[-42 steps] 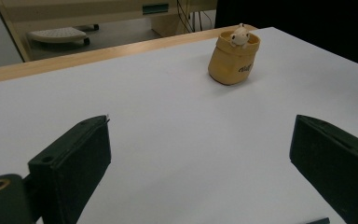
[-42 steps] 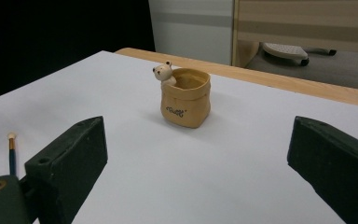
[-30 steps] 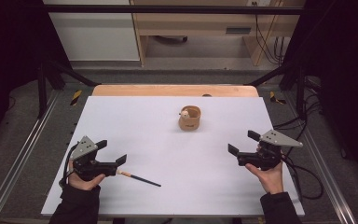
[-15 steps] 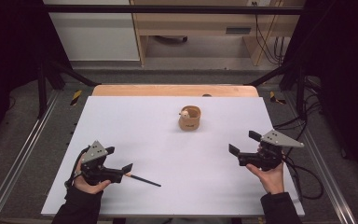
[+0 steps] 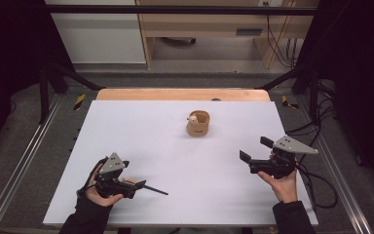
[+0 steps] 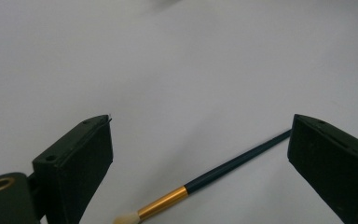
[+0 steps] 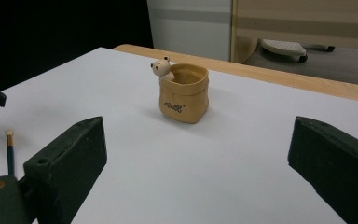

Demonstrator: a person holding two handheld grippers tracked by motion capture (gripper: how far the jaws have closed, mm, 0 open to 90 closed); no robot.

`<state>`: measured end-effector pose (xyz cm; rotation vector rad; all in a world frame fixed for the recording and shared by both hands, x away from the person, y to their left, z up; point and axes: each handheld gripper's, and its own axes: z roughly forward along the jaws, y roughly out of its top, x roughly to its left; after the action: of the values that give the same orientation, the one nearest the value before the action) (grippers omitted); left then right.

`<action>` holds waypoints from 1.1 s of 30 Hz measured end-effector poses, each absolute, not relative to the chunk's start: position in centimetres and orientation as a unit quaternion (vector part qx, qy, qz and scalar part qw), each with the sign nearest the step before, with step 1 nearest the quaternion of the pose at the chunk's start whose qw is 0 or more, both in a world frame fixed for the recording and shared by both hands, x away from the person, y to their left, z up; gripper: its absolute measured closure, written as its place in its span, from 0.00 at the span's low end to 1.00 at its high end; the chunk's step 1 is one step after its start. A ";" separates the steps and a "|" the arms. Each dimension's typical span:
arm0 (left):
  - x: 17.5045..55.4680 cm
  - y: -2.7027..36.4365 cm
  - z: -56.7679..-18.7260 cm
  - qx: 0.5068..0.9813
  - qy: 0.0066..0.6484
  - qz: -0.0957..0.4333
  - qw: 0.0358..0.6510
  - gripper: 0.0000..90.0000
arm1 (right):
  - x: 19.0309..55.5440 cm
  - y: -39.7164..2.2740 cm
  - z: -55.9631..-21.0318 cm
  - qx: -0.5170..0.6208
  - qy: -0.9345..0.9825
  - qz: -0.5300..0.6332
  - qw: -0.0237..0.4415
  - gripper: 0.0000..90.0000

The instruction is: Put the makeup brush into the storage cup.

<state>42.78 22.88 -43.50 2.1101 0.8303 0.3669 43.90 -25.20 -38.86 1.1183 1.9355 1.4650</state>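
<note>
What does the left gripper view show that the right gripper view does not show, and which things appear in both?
Left gripper view alone: the brush's gold ferrule and pale bristles, close up between that gripper's open jaws, with the dark handle running toward the right jaw.

Right gripper view alone: the tan pot with a small bear figure at its rim, the table's wooden edge, and furniture behind.

Both: the white table top, a pair of black jaws standing apart, and the brush, which in the right gripper view is a small piece at the left edge.
</note>
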 end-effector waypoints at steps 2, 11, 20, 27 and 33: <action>42.8 22.6 -43.8 0.844 0.325 0.140 0.403 0.07 | 43.9 -25.3 -38.8 0.408 0.704 0.533 0.232 0.05; 42.9 21.4 -45.1 0.869 0.307 0.117 0.369 0.10 | 43.9 -25.2 -38.9 0.408 0.705 0.532 0.231 0.05; 42.9 20.5 -46.1 0.887 0.289 0.103 0.347 0.18 | 44.0 -25.1 -39.0 0.409 0.706 0.531 0.230 0.05; 43.1 20.3 -46.7 0.897 0.278 0.092 0.331 0.32 | 44.1 -25.1 -39.1 0.409 0.706 0.531 0.230 0.05; 43.1 20.0 -47.1 0.903 0.272 0.095 0.319 0.38 | 44.1 -25.0 -39.1 0.410 0.707 0.528 0.229 0.05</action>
<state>43.13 20.03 -47.05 2.3745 0.7166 0.2488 44.10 -25.04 -39.13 1.1282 1.9470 1.4537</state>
